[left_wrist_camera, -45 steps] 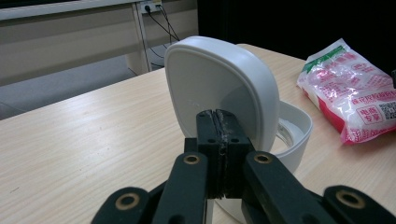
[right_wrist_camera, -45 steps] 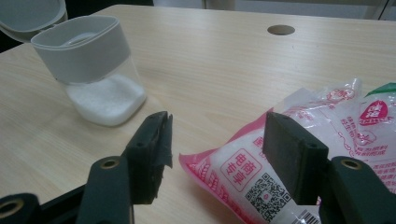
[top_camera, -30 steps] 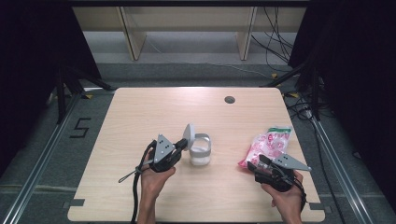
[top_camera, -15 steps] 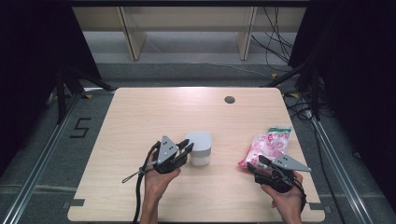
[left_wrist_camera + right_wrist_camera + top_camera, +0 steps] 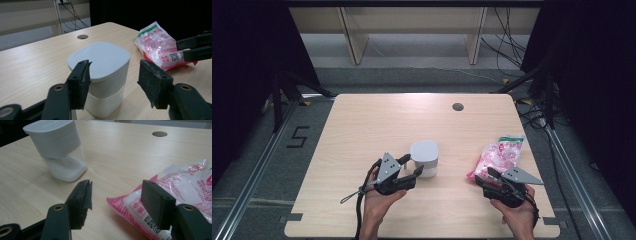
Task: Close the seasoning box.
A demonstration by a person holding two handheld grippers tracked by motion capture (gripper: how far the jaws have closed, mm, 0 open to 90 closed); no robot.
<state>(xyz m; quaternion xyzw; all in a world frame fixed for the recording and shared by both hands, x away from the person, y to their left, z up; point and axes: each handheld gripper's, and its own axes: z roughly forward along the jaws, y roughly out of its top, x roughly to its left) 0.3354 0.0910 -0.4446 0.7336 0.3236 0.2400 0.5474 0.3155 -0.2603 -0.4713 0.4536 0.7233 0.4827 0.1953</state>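
The wooden table carries everything here, and the white jar standing upright a little toward the person from its middle serves as the landmark. The jar has a rounded square lid closed on top and a clear lower part holding white powder, as the right gripper view shows. Well apart from the jar, on the person's right, a pink and white plastic bag lies flat with a green strip at its far end. Beyond the jar, toward the far edge and somewhat to the right, a small round hole is set in the tabletop. The left gripper sits just beside the jar on its near left side; its jaws have just been opening and now stand wide apart, with the jar behind the gap between them in the left gripper view, the pads pressing on nothing. The right gripper rests at the near end of the bag, far from the jar; its jaws are spread wide too, a corner of the bag lying under the gap, and they hold nothing.
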